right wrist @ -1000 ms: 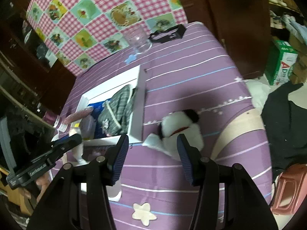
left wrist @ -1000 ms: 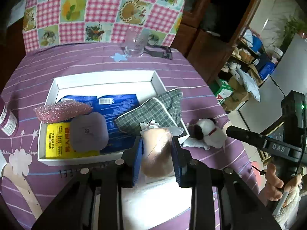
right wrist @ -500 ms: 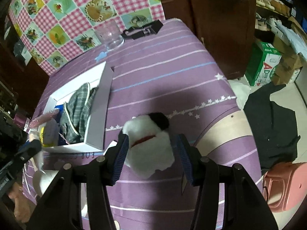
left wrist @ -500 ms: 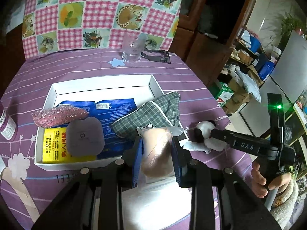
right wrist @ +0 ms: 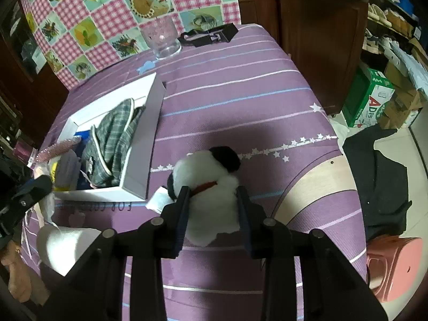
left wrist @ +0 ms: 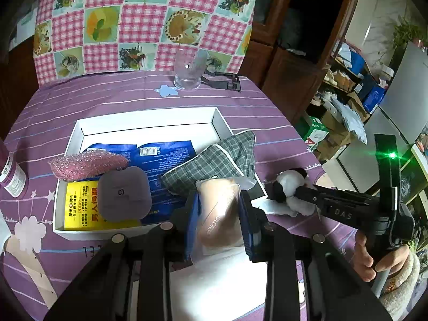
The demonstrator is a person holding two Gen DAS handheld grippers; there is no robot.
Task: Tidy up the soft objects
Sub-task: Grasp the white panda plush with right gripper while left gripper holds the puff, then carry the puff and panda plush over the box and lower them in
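My left claw (left wrist: 218, 219) grasps a soft beige plastic-wrapped pouch (left wrist: 218, 214) | white shallow cardboard box (left wrist: 80, 123) just ahead | my right claw (right wrist: 212, 214) clenches the fluffy white-and-black plush dog (right wrist: 208, 187), box to its left

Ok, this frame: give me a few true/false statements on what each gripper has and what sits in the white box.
1. The right gripper has its fingers around the plush dog. True.
2. The left gripper is empty. False: it is shut on a beige pouch.
3. The plaid pillow lies flat inside the white box. False: it lies over the box's right wall, partly sticking out.
4. A drinking glass stands on the table beyond the box. True.
5. The plush dog is already in the box. False: it is outside, right of the box, on the purple cloth.
6. A pink sponge lies at the box's left side. True.
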